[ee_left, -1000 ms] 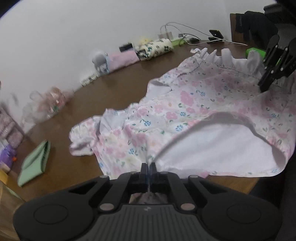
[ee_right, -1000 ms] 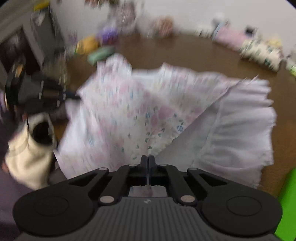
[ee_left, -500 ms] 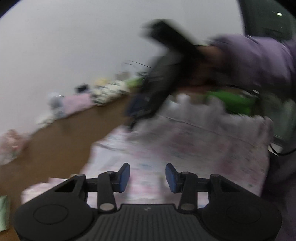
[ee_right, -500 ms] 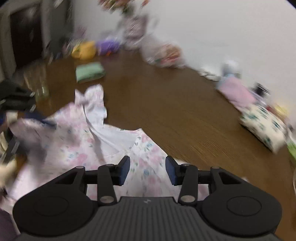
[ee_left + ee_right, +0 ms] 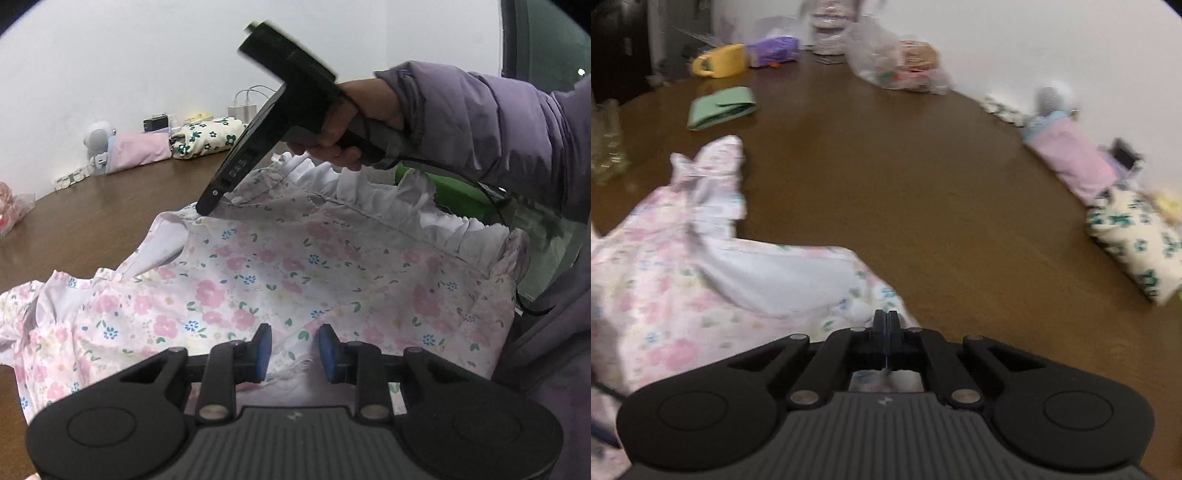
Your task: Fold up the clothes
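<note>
A pink floral dress [image 5: 295,269] with a white ruffled hem lies spread on the brown table [image 5: 92,225]. My left gripper [image 5: 294,350] is open just above the dress's near edge, holding nothing. My right gripper [image 5: 885,328] is shut on the far edge of the dress [image 5: 701,288]. In the left wrist view the right gripper [image 5: 207,206] shows from the side, held in a hand with a purple sleeve, its tip down on the fabric. A sleeve of the dress [image 5: 713,162] sticks out toward the left.
A folded green cloth [image 5: 720,107], a yellow mug [image 5: 720,61] and plastic bags [image 5: 897,62] sit at the far side. A folded pink cloth [image 5: 1071,158] and a floral roll [image 5: 1137,236] lie along the wall. A green object [image 5: 454,195] is behind the dress.
My left gripper let go of the dress and stays open over it. My right gripper opened, moved across, and has now shut on the dress's far edge.
</note>
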Tool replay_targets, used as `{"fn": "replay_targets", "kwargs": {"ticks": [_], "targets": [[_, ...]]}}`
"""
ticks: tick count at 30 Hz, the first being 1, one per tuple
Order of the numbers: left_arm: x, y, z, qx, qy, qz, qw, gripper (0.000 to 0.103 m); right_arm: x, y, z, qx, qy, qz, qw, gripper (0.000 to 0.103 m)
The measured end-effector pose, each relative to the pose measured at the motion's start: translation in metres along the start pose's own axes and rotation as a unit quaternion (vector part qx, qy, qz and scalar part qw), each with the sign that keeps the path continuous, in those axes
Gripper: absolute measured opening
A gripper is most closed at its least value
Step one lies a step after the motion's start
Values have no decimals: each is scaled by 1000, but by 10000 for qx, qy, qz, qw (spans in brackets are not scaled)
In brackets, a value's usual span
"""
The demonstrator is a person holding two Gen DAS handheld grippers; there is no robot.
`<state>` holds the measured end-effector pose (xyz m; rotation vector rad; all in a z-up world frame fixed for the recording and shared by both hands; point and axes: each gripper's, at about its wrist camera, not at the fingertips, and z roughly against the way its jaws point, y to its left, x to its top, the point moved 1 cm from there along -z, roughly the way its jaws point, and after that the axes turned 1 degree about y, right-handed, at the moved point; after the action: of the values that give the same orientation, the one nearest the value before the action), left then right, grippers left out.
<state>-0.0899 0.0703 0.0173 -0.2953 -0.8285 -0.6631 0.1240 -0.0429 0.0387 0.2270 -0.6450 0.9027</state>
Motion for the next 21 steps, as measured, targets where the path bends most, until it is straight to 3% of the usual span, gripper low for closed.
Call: {"fn": "replay_targets", "kwargs": {"ticks": [2, 3, 6, 8, 13, 16, 18, 20, 21], "targets": [[0, -2, 8, 170, -111, -7, 9998, 26, 3, 0, 13, -62, -158, 76, 9998, 29], [0, -2, 17, 209, -223, 1, 9995, 27, 4, -1, 23, -157, -280, 105, 9994, 34], [-5, -5, 43, 230, -509, -22, 9984, 32, -5, -16, 60, -380, -329, -44, 9987, 35], [-10, -12, 54, 205, -582, -89, 9981, 47, -22, -21, 82, -510, -180, -117, 9985, 35], [-18, -36, 47, -384, -408, -361, 9978, 49, -89, 26, 106, -124, 285, 184, 9993, 35], [-24, -51, 47, -549, -267, -688, 9958, 49, -127, 69, 129, 391, 36, 494, 9980, 35], [-30, -63, 48, -705, -201, -940, 9929, 50, -155, 97, 154, 840, -376, 1030, 9904, 43], [-36, -75, 45, -703, -77, -1269, 9894, 56, -180, 121, 169, 918, -543, 1524, 9825, 63], [-39, -80, 41, -668, 0, -1425, 9875, 56, -190, 130, 173, 894, -557, 1691, 9800, 63]]}}
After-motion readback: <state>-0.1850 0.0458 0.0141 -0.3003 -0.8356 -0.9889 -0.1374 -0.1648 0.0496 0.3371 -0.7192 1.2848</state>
